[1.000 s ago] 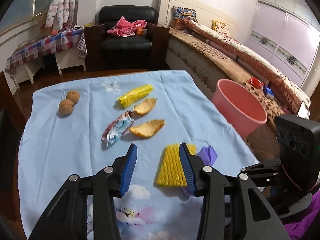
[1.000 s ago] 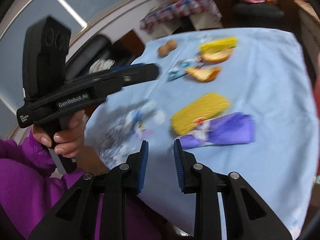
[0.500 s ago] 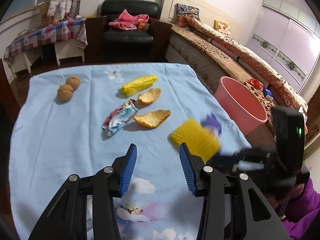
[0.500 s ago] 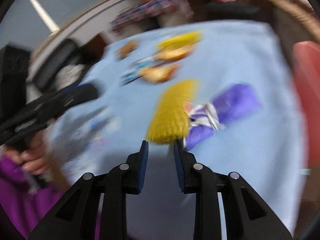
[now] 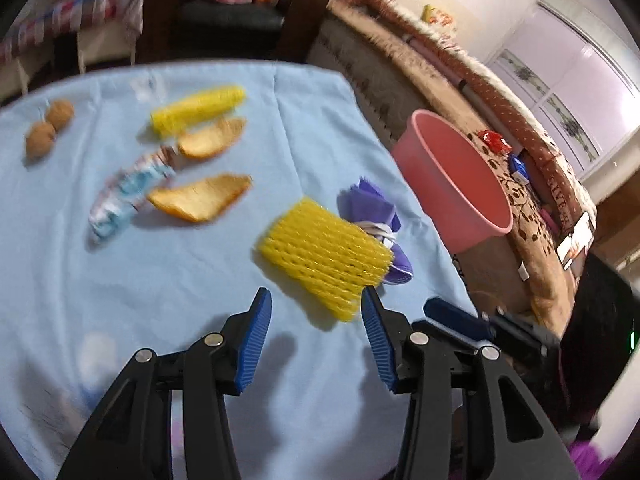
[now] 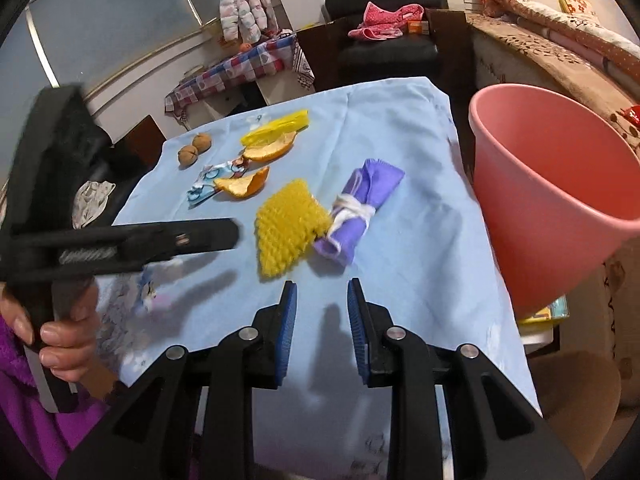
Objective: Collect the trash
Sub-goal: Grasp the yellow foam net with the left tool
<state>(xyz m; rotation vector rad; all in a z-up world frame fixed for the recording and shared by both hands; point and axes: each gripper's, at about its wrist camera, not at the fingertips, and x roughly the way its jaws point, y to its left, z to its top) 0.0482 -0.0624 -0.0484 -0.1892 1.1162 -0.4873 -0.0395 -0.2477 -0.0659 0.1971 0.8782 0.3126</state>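
Note:
Trash lies on a light blue tablecloth [image 5: 120,280]: a yellow foam net [image 5: 324,264] [image 6: 286,228], a purple wrapper tied with white [image 5: 372,216] [image 6: 360,212], two orange peels [image 5: 200,200] [image 6: 244,184], a second yellow net [image 5: 196,110], a blue-white candy wrapper [image 5: 124,196] and two walnuts [image 5: 44,132]. A pink bucket [image 5: 456,184] [image 6: 560,184] stands at the table's right edge. My left gripper [image 5: 316,336] is open and empty just short of the foam net. My right gripper [image 6: 322,324] is open and empty, near the purple wrapper.
A bed with patterned covers [image 5: 480,92] runs along the right behind the bucket. A black armchair [image 6: 384,28] with pink cloth and a side table with a checked cloth [image 6: 240,68] stand beyond the far edge.
Both grippers swung toward the right side of the table; the foam net and purple wrapper now lie just ahead of the fingers. The right view now faces the bucket. Both stay open.

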